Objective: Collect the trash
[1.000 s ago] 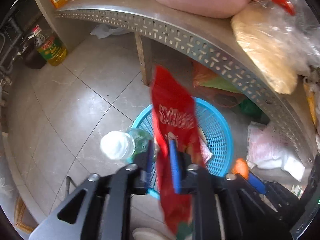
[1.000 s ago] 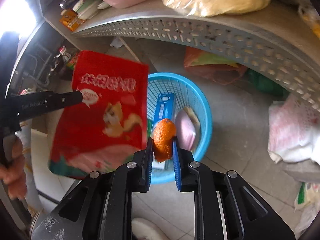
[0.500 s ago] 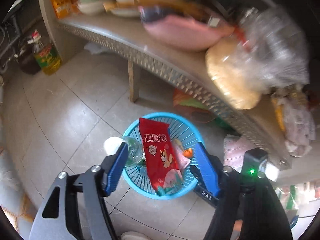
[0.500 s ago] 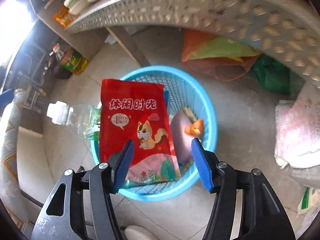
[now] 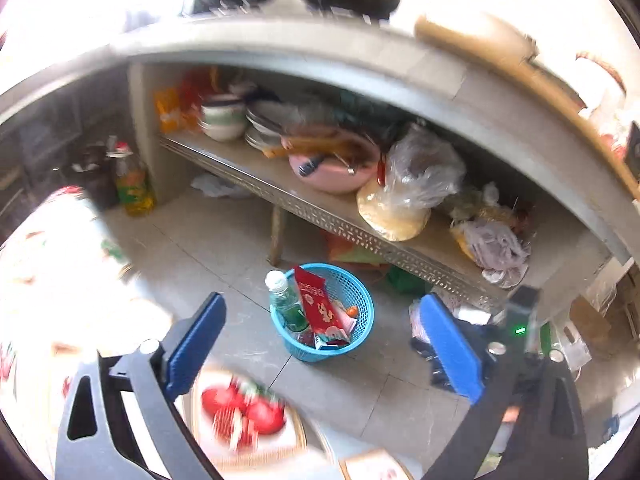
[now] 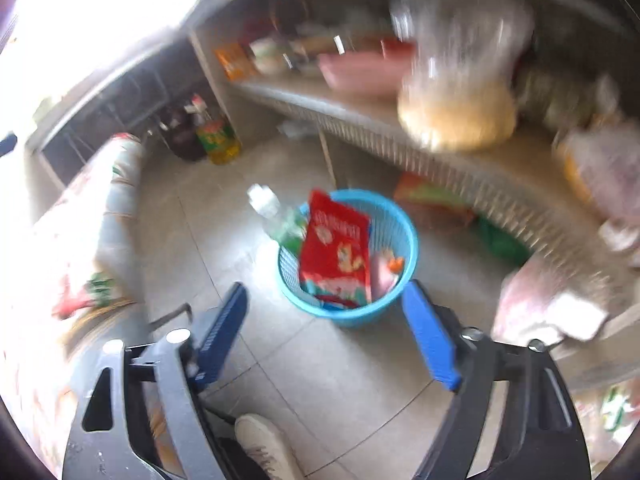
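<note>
A blue plastic basket (image 5: 320, 354) (image 6: 352, 318) stands on the tiled floor below both grippers. In it lie a red snack bag (image 5: 318, 304) (image 6: 336, 252), a clear bottle with a green label (image 5: 285, 300) (image 6: 272, 216) that leans out over the rim, and a small orange piece (image 5: 352, 311) (image 6: 396, 265). My left gripper (image 5: 321, 302) hangs high above the basket, its jaws opening wide with nothing between them. My right gripper (image 6: 326, 290) is also well above the basket, its jaws opening and holding nothing.
A metal shelf (image 5: 360, 236) behind the basket carries a pink basin (image 5: 336, 168), bowls and a bag of grain (image 5: 400, 208). An oil bottle (image 5: 134, 188) stands on the floor at left. A flowered cloth (image 5: 48, 264) covers a surface at left. A person's shoe (image 6: 264, 440) is below.
The left gripper let go of the red bag and the right one let go of the orange piece; both now lie in the basket. Both grippers opened wide and rose away from it.
</note>
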A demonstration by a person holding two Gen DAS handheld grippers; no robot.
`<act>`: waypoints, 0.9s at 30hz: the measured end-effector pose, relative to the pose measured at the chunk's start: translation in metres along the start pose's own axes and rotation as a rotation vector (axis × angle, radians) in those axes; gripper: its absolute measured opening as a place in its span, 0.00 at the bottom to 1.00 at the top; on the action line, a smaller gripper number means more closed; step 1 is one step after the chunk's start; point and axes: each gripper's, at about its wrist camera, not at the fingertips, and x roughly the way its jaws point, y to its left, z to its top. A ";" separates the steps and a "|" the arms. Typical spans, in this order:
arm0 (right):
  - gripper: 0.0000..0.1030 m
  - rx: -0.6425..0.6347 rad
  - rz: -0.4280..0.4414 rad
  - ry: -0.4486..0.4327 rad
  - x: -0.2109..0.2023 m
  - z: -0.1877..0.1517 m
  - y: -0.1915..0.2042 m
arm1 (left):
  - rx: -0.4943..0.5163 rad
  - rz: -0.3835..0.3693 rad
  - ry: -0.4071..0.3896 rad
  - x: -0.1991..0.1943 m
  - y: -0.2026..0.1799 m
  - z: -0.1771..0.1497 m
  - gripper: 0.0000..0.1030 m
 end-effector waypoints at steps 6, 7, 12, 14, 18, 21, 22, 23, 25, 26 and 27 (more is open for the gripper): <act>0.92 -0.035 0.036 -0.074 -0.071 -0.006 0.030 | -0.237 0.069 -0.151 -0.084 0.004 -0.065 0.95; 0.92 -0.023 0.054 -0.072 -0.079 -0.008 0.033 | -0.288 0.086 -0.171 -0.093 0.004 -0.077 0.95; 0.92 -0.045 0.099 -0.074 -0.107 -0.023 0.056 | -0.397 0.217 -0.227 -0.114 -0.005 -0.127 0.95; 0.92 -0.066 0.099 -0.065 -0.110 -0.032 0.065 | -0.420 0.263 -0.211 -0.115 -0.012 -0.141 0.95; 0.92 -0.105 0.085 -0.048 -0.124 -0.044 0.080 | -0.431 0.361 -0.148 -0.116 -0.029 -0.168 0.95; 0.92 -0.131 0.059 -0.068 -0.136 -0.054 0.088 | -0.417 0.425 -0.147 -0.122 -0.038 -0.183 0.95; 0.92 -0.143 0.043 -0.081 -0.139 -0.057 0.090 | -0.415 0.451 -0.156 -0.126 -0.041 -0.188 0.95; 0.92 -0.156 0.023 -0.097 -0.143 -0.059 0.092 | -0.414 0.467 -0.163 -0.129 -0.043 -0.192 0.95; 0.93 -0.182 -0.004 -0.119 -0.148 -0.067 0.097 | -0.428 0.503 -0.146 -0.132 -0.045 -0.200 0.95; 0.93 -0.189 -0.010 -0.129 -0.149 -0.070 0.098 | -0.438 0.520 -0.128 -0.132 -0.045 -0.203 0.95; 0.92 -0.196 -0.017 -0.140 -0.151 -0.074 0.099 | -0.442 0.531 -0.114 -0.131 -0.045 -0.207 0.95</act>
